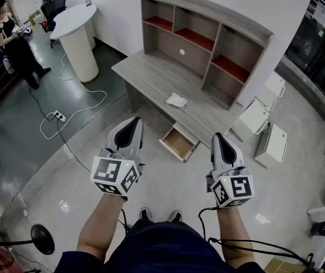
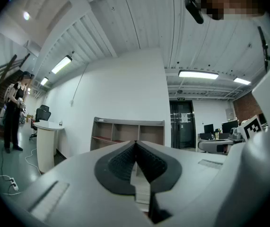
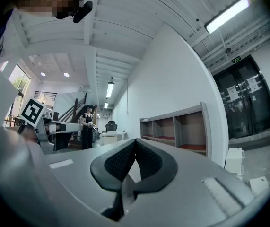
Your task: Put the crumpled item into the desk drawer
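Left claw (image 1: 134, 120), right claw (image 1: 217, 136) closed, empty. Crumpled item (image 1: 177, 100) near desk (image 1: 149, 73) edge; drawer (image 1: 179, 143) open below.

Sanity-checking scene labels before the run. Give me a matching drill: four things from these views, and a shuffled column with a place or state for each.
Things:
1. crumpled item
2. desk drawer
3. left gripper
4. power strip

Places or states:
A. on the floor, left of the desk
B. jaws together, nothing between them
C. pulled open below the desk top
D. lying on the desk top

Pairs: 1-D, 2-C, 3-B, 4-A
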The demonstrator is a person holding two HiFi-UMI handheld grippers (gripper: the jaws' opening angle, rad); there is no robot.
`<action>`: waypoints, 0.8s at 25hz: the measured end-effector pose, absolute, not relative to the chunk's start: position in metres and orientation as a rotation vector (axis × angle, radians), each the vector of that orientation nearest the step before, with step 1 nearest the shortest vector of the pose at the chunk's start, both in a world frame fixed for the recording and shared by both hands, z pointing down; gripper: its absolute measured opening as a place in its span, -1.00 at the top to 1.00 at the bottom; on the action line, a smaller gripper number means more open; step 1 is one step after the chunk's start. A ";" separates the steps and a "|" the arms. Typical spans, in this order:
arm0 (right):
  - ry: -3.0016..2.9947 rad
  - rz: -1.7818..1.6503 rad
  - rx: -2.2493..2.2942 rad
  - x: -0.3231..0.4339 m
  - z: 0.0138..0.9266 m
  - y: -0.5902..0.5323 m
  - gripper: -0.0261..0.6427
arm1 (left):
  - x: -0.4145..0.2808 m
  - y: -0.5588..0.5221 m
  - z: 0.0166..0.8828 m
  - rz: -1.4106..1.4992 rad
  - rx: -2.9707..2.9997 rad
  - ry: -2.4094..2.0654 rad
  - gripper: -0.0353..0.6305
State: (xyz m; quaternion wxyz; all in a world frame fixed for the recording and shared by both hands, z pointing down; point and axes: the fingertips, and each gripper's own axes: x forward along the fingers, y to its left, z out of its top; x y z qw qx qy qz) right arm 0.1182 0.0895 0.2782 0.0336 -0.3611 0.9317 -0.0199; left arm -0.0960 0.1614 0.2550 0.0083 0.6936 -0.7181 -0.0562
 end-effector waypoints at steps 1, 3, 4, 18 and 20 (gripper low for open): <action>2.868 -0.060 -1.108 0.118 0.278 0.089 0.90 | -0.095 0.160 0.256 -0.175 2.166 -2.244 0.88; 2.872 -0.058 -1.102 0.119 0.279 0.087 0.90 | -0.094 0.159 0.257 -0.174 2.162 -2.243 0.88; 2.874 -0.058 -1.098 0.119 0.280 0.086 0.90 | -0.093 0.158 0.258 -0.175 2.160 -2.244 0.88; 2.850 -0.080 -1.086 0.150 0.281 0.066 0.90 | -0.066 0.141 0.262 -0.158 2.136 -2.258 0.88; 2.852 -0.087 -1.082 0.155 0.283 0.062 0.90 | -0.061 0.139 0.263 -0.154 2.129 -2.264 0.88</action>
